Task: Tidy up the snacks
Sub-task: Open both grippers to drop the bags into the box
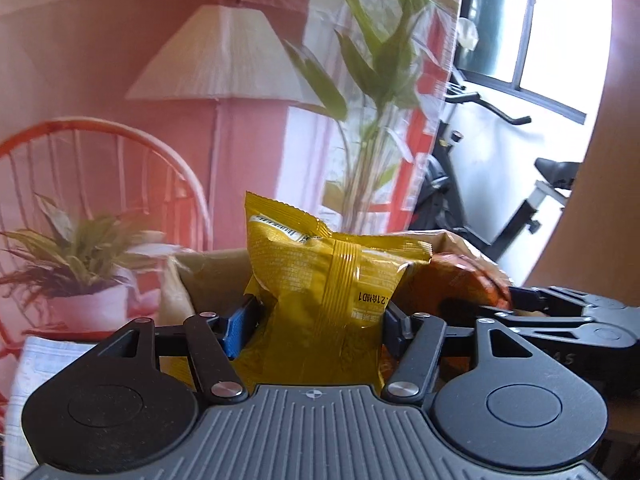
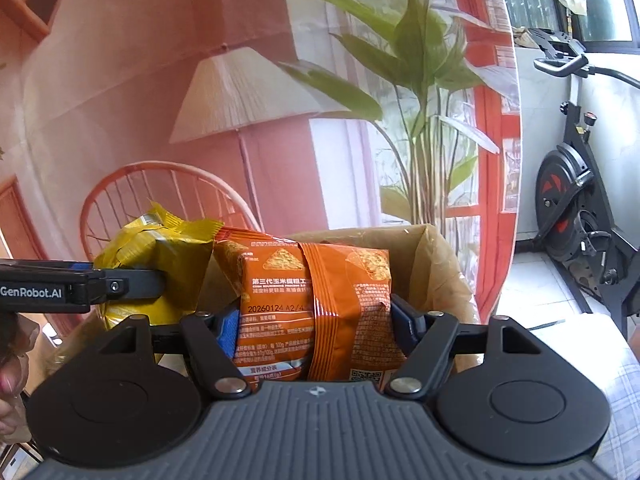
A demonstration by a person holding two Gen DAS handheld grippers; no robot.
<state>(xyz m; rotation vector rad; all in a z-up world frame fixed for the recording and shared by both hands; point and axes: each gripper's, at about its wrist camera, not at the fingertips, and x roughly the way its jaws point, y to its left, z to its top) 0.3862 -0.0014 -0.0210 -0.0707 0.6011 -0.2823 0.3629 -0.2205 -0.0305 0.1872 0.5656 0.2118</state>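
Yellow snack bag (image 1: pixel 320 280) clamped upright in the left gripper (image 1: pixel 316 316), blue pad (image 1: pixel 236 330) pressed into one side, crimped top above the near rim of the cardboard box (image 1: pixel 212 276). Orange chip bag (image 2: pixel 316 304) pinched in the right gripper (image 2: pixel 316 328), back seam toward the camera, also standing over the cardboard box, just right of the yellow snack bag and touching it. Both bags bulging between the fingers, neither released. Behind the cardboard box: printed backdrop with a lamp (image 1: pixel 224 56) and rattan chair (image 2: pixel 160 196). Right of the cardboard box, well apart: exercise bike (image 2: pixel 580 208).
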